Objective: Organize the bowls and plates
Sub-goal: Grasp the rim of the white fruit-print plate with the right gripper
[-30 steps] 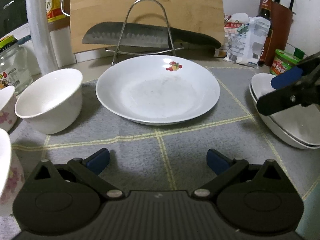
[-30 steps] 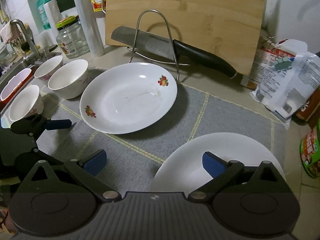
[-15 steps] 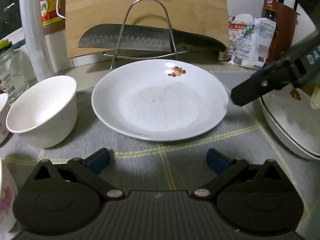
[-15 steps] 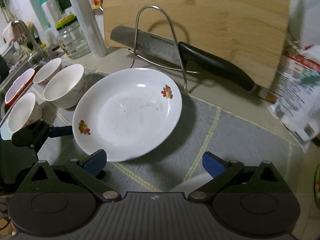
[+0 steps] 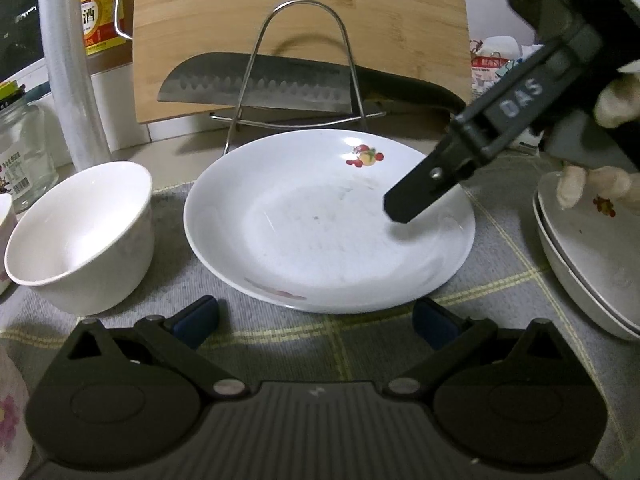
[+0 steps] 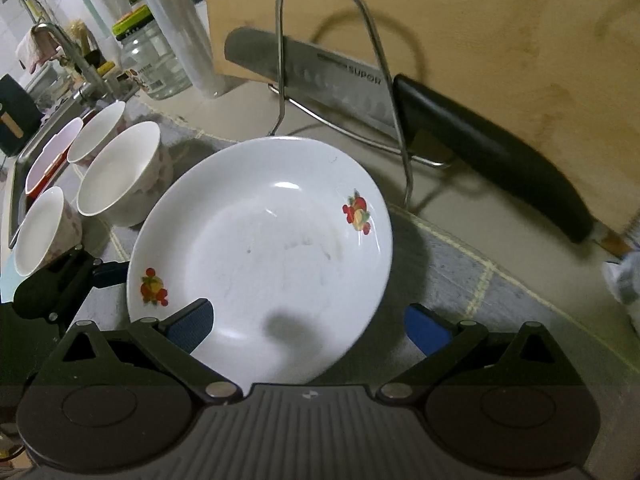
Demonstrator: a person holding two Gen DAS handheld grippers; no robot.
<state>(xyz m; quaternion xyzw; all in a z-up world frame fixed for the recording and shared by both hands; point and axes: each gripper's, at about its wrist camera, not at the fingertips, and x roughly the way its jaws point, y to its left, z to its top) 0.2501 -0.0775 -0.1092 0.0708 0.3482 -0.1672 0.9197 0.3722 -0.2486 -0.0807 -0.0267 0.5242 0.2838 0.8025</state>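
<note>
1. A white plate [image 5: 328,220] with small fruit prints on its rim lies flat on a grey checked mat [image 5: 360,344] on a kitchen counter.
2. The left gripper [image 5: 316,318] sits low just in front of the plate's near rim, its two blue-padded fingers spread wide apart with nothing between them.
3. The right gripper [image 6: 308,322] reaches in from the right and hovers over the plate. Its fingers are spread apart and empty; its own camera shows the left finger over the plate's near rim and the right finger past the plate's right edge.
4. In the left view, one black finger of the right gripper points down toward the plate's right half. Whether it touches the plate cannot be told.
5. A white bowl [image 5: 80,236] stands upright on the mat just left of the plate. Two more flower-patterned bowls [image 6: 40,228] stand beyond it, toward the sink [image 6: 24,168].
6. A stack of white plates [image 5: 592,264] rests at the right edge of the mat, apart from the single plate. A person's gloved fingers [image 5: 576,184] show above it.
7. Behind the plate stands a wire rack [image 5: 296,76] holding a large knife [image 5: 280,88], with a wooden cutting board [image 5: 300,12] upright against the wall.
8. A glass jar [image 5: 24,152] stands at the far left.
</note>
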